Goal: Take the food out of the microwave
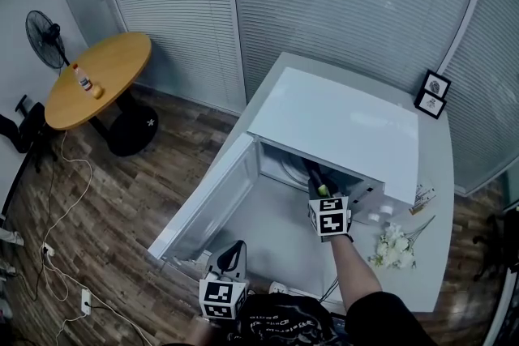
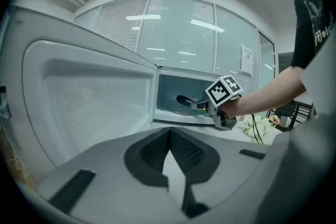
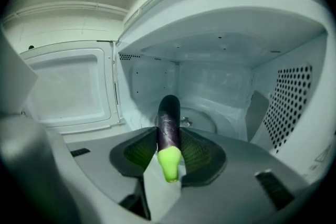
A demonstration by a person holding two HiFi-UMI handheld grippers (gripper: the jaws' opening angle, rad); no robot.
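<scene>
The right gripper view gives what the head view barely shows: the right claw (image 3: 170, 139) is clamped on a purple aubergine (image 3: 169, 118) with a green stem end, held at the mouth of the microwave (image 3: 226, 29). The left gripper view shows the left claw (image 2: 169, 136) narrow, its pads meeting at the tips with nothing between them, low in front of the microwave's open door (image 2: 89, 97). Only the head view shows the microwave standing on a white surface (image 1: 438, 198).

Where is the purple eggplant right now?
In the right gripper view, the eggplant sits clamped in the right gripper, inside the microwave, above its turntable.
</scene>
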